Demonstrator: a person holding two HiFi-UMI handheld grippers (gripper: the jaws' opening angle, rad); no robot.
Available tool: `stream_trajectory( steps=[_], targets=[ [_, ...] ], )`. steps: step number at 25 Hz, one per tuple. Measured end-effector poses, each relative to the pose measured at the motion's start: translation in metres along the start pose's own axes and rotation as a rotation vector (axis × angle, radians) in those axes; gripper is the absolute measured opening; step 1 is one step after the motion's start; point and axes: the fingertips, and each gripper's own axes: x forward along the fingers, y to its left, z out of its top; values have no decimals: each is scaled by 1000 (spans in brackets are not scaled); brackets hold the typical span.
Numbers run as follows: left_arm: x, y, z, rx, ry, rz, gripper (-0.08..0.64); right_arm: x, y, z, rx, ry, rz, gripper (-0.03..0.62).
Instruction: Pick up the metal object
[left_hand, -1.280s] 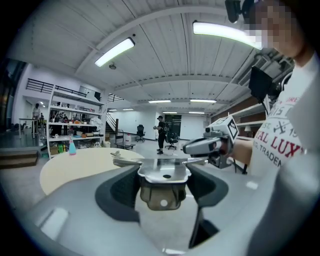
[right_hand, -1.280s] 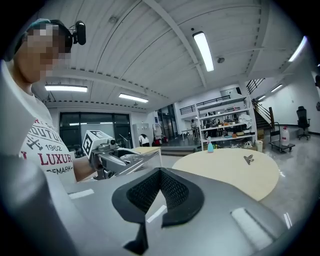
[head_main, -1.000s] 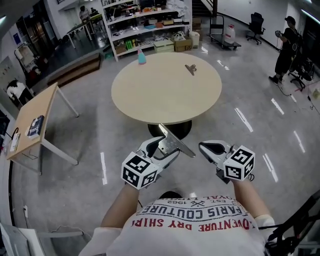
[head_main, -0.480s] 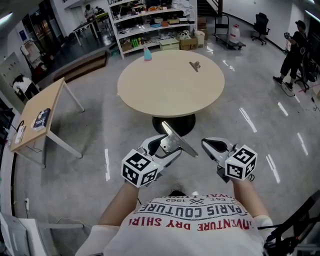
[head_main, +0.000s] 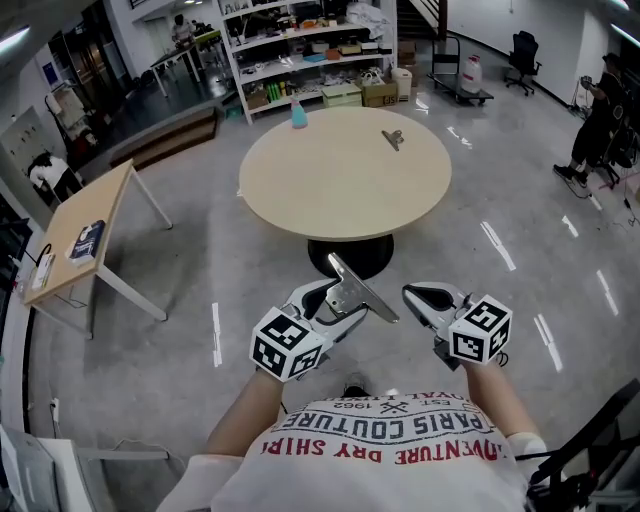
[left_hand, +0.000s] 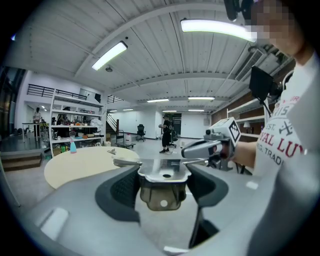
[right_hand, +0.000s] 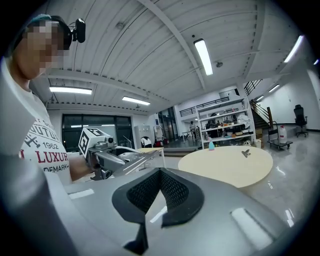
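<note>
My left gripper (head_main: 335, 300) is shut on a flat shiny metal plate (head_main: 357, 289), held in front of my body above the floor. In the left gripper view the metal plate (left_hand: 164, 173) lies flat between the two dark pads (left_hand: 121, 189), with a hole in its middle. My right gripper (head_main: 416, 295) hangs beside it, a short way to the right, shut with nothing in it. In the right gripper view its pads (right_hand: 145, 190) meet at the tip, and the left gripper (right_hand: 117, 161) with the plate shows at the left.
A round beige table (head_main: 345, 190) stands ahead, with a small dark clip (head_main: 393, 138) and a blue spray bottle (head_main: 298, 115) on it. A rectangular wooden table (head_main: 80, 240) stands at the left and shelves (head_main: 300, 45) at the back. A person (head_main: 600, 120) stands far right.
The head view has shifted a little, so the round table sits slightly further right and lower. Both grippers keep their pose, and the left one still holds the plate.
</note>
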Motion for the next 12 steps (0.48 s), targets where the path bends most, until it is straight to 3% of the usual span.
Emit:
stream_trajectory(
  steps=[12],
  targets=[
    [-10,1,-2,5,-11,3,287,5,13,-2,-13,-3,12,0]
  ],
)
